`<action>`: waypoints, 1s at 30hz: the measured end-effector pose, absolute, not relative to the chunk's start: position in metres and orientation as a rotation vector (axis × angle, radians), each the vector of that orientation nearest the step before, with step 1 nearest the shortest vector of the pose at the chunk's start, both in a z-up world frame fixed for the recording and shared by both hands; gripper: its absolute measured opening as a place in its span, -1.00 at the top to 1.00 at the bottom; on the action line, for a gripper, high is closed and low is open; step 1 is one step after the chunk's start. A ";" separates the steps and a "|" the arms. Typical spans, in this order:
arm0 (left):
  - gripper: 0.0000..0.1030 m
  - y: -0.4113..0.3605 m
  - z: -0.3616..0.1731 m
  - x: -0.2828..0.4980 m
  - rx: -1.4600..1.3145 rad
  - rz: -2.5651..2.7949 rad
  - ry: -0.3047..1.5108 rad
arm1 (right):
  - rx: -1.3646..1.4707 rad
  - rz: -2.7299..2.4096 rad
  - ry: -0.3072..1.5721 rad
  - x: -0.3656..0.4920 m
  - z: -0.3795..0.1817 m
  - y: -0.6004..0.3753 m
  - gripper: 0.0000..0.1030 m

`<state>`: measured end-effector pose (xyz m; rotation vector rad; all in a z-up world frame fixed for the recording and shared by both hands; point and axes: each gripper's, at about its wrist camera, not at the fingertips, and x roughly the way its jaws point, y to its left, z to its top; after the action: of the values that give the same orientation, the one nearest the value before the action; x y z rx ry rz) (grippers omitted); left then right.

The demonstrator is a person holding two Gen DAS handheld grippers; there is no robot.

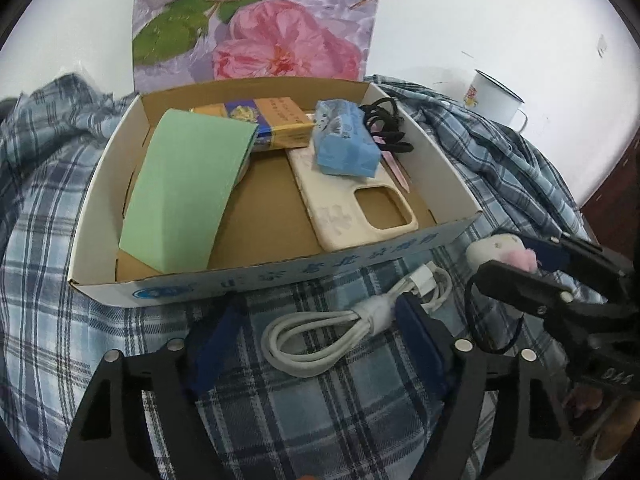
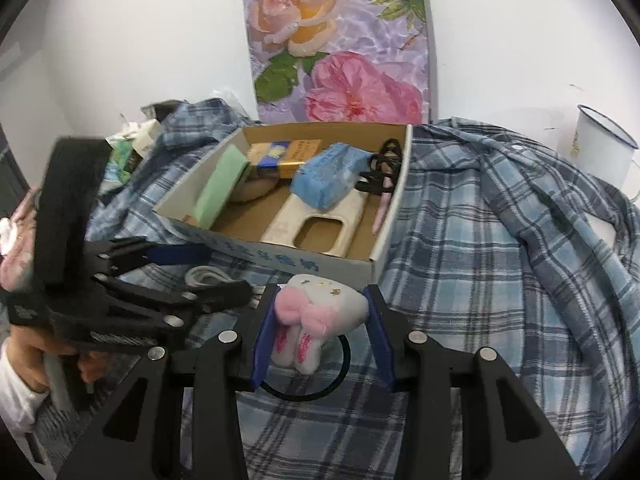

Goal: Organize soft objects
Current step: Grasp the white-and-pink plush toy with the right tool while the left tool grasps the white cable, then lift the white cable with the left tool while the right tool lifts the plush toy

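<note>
A shallow cardboard box (image 1: 256, 276) (image 2: 344, 266) sits on the plaid cloth. It holds a green sponge (image 1: 188, 188), a yellow-blue packet (image 1: 276, 120), a blue tissue pack (image 1: 344, 140), a beige phone case (image 1: 352, 204) and black hair ties (image 1: 388, 124). A coiled white cable (image 1: 340, 328) lies in front of the box, between the fingers of my open left gripper (image 1: 320, 340). My right gripper (image 2: 320, 332) is shut on a white plush bunny with a pink bow (image 2: 316, 316), on a black elastic ring (image 2: 304, 392); it shows at the right of the left wrist view (image 1: 496, 248).
A blue plaid shirt (image 2: 500, 240) covers the surface. A floral panel (image 2: 340, 40) leans on the white wall behind the box. A white enamel mug (image 2: 600, 148) stands at the right. Crumpled packets (image 2: 132, 148) lie at the far left.
</note>
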<state>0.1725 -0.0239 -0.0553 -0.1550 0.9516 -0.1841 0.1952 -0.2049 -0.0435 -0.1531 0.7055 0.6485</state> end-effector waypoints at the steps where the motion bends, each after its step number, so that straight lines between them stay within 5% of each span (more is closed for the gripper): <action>1: -0.48 -0.026 -0.056 0.171 -0.138 -0.185 0.940 | -0.146 0.658 0.702 0.194 -0.043 -0.205 0.20; 30: -0.23 -0.023 -0.045 0.150 -0.159 -0.252 0.851 | -0.129 0.652 0.650 0.188 -0.038 -0.207 0.19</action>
<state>0.1495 -0.0231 -0.0452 -0.1594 0.8512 -0.2525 0.1880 -0.2067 -0.0381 -0.1285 0.6496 0.6517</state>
